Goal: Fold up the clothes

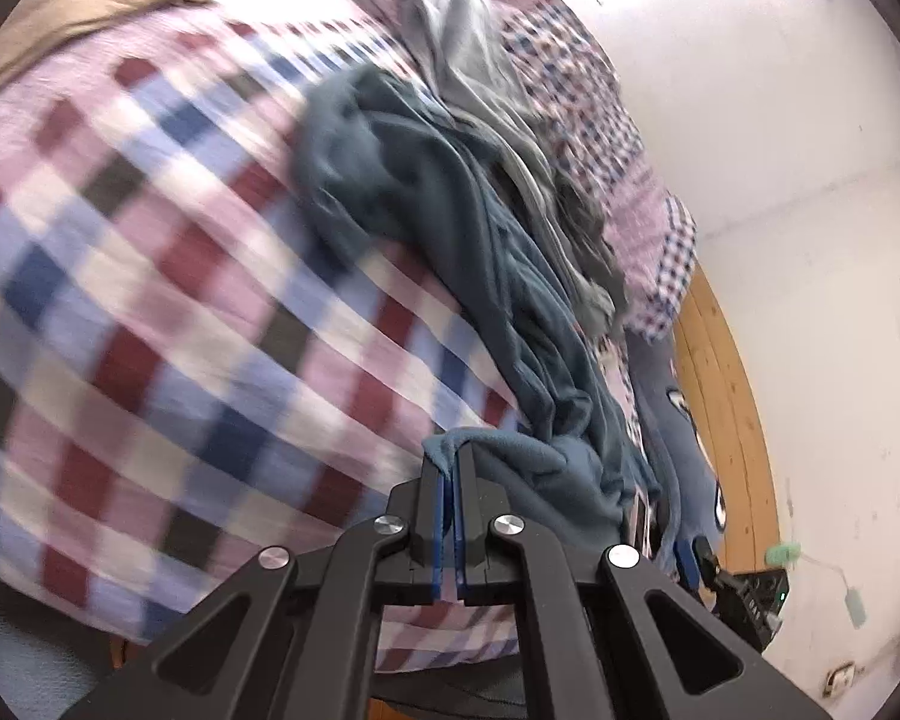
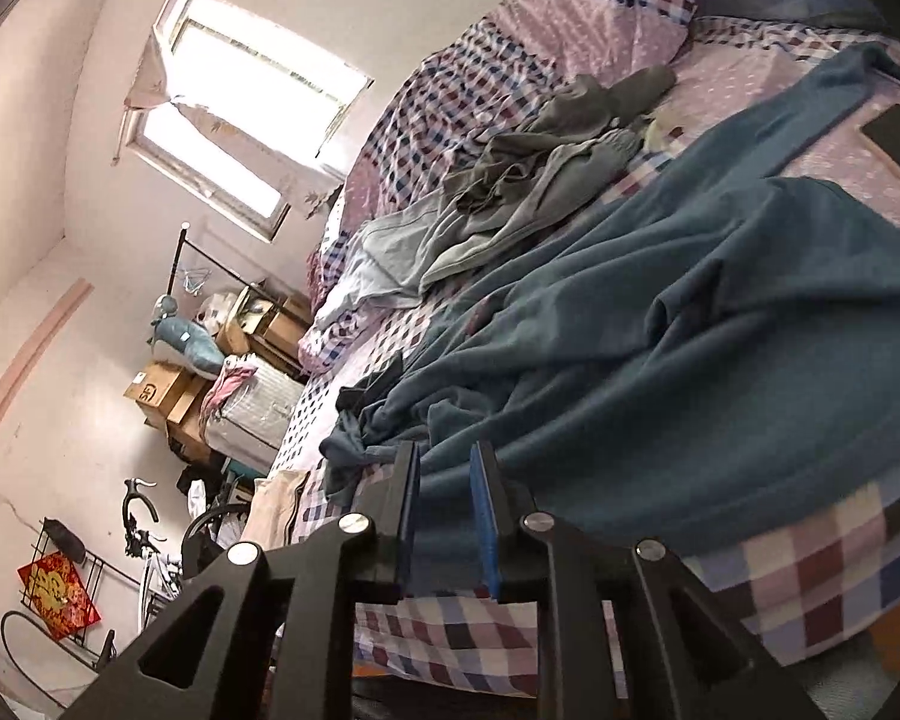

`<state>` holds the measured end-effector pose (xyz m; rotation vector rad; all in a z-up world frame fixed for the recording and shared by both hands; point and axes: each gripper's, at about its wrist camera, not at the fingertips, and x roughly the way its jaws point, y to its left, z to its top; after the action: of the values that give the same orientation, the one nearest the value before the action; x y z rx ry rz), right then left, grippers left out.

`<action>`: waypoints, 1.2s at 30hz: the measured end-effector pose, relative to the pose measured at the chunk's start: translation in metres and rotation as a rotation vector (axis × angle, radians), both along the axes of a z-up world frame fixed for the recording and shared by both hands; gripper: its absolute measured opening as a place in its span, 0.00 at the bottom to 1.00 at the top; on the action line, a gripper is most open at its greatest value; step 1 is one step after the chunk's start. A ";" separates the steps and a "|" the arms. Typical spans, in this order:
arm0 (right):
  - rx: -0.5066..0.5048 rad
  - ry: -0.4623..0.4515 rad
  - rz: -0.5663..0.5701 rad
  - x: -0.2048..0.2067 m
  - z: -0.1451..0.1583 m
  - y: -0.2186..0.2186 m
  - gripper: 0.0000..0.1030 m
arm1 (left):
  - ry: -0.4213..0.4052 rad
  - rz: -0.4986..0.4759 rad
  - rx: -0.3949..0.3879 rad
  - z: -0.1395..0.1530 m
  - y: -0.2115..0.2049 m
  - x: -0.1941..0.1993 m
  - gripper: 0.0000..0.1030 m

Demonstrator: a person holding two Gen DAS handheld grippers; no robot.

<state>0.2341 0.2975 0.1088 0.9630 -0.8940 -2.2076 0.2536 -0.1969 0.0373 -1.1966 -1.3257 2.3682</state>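
A teal fleece garment lies bunched in a long ridge across the checked bedspread. My left gripper is shut on a corner of that teal cloth, which pokes out between its blue pads. In the right wrist view the same teal garment spreads wide over the bed. My right gripper stands open at the garment's near edge, with teal cloth lying in the gap between its fingers but not pinched.
A pile of grey clothes lies behind the teal garment, also grey clothes. A dark phone rests on the bed at the right. Boxes, a plush toy and a bicycle crowd the floor under the window. A wooden headboard lines the wall.
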 end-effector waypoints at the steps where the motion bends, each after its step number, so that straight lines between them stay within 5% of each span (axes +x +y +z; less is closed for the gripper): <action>1: 0.001 0.002 0.005 -0.001 0.000 -0.003 0.19 | -0.002 0.019 0.003 0.000 -0.008 0.003 0.00; 13: -0.013 -0.004 0.023 -0.009 -0.001 -0.016 0.19 | -0.033 0.254 0.013 0.009 -0.100 0.048 0.00; 25: -0.013 -0.011 0.038 -0.018 -0.003 -0.030 0.19 | -0.229 0.270 0.016 -0.003 -0.119 0.085 0.00; 36: 0.010 0.009 0.034 -0.021 0.000 -0.039 0.19 | -0.120 0.372 -0.009 0.009 -0.131 0.094 0.05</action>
<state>0.2133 0.2583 0.1085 0.9658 -0.8569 -2.1885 0.3478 -0.3276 0.0458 -1.1999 -1.7098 2.5812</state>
